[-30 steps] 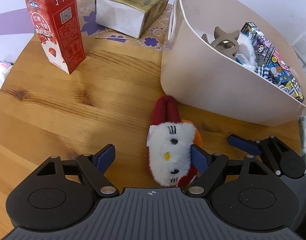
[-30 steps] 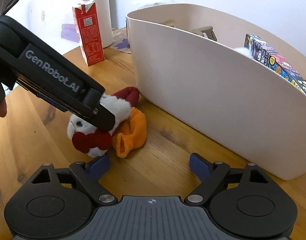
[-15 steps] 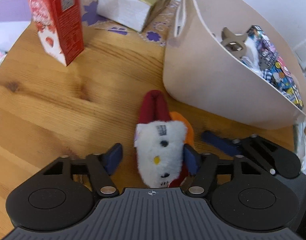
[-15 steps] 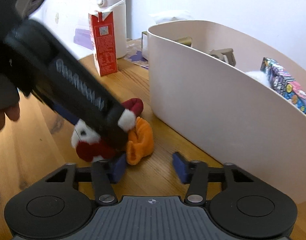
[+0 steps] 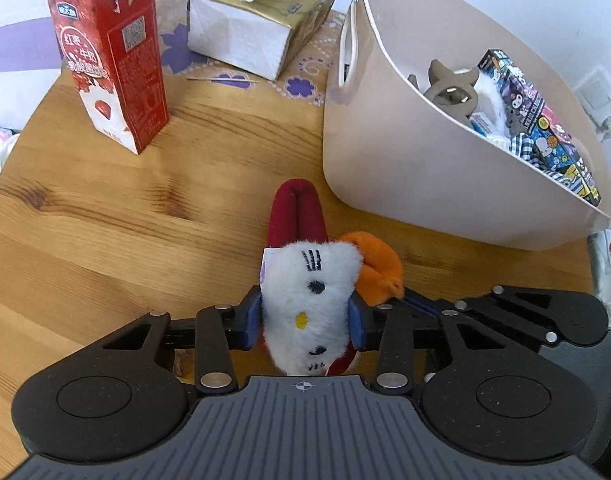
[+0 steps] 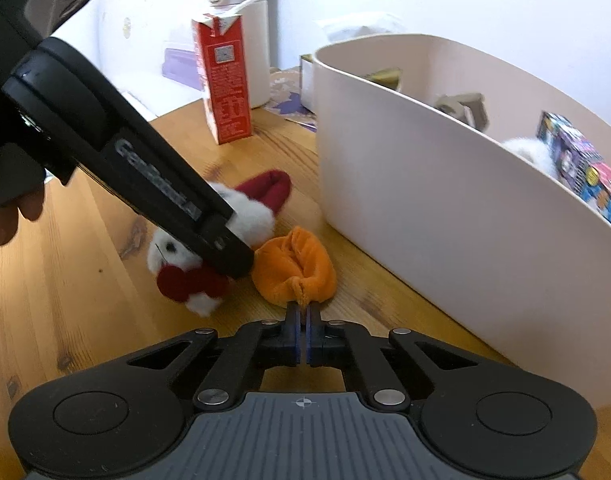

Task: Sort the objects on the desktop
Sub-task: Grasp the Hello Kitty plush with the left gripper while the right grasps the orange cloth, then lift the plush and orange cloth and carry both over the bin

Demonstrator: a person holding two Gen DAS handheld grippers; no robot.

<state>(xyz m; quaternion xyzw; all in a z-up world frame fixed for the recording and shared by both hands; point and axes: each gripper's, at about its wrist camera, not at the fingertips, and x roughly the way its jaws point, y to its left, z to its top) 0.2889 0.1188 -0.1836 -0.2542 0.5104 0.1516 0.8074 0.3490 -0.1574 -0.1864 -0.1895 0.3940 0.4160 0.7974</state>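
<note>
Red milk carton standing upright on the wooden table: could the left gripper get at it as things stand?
Probably not yet. The left gripper is shut on the white plush cat toy. The red milk carton stands clear across bare wooden table.

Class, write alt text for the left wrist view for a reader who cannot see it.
The left gripper has its jaws closed on a white plush cat toy lying on a wooden table, an orange pouch beside it. Behind stand a red milk carton, a tissue box and a beige storage bin holding small items.

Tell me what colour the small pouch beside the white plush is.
Orange pouch, clearest in the right wrist view.
</note>
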